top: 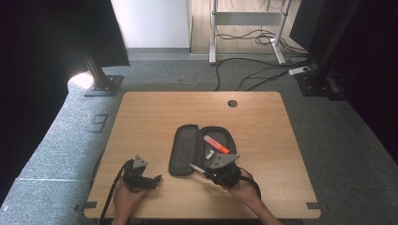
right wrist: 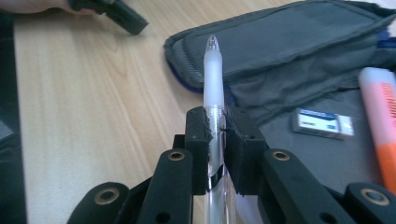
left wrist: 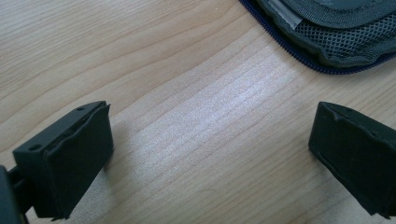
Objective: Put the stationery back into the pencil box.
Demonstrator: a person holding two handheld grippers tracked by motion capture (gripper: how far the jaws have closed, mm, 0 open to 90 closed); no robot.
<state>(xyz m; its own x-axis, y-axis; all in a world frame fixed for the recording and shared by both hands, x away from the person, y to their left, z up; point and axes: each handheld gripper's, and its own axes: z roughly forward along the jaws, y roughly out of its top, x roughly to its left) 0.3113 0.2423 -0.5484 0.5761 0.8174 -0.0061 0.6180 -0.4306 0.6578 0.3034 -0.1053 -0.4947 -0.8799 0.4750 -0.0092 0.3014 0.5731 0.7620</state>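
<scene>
An open grey pencil case lies in the middle of the wooden table. Inside it rest an orange highlighter and a small white eraser. My right gripper is shut on a clear pen with a frosted grip, tip pointing over the case's near edge. My left gripper rests open on the table at the front left, nothing between its jaws. A corner of the case lies just beyond it.
A round cable hole sits near the table's far edge. Beyond the table are grey carpet, stand bases, a desk frame and loose cables. In the right gripper view the left gripper lies far off on the table.
</scene>
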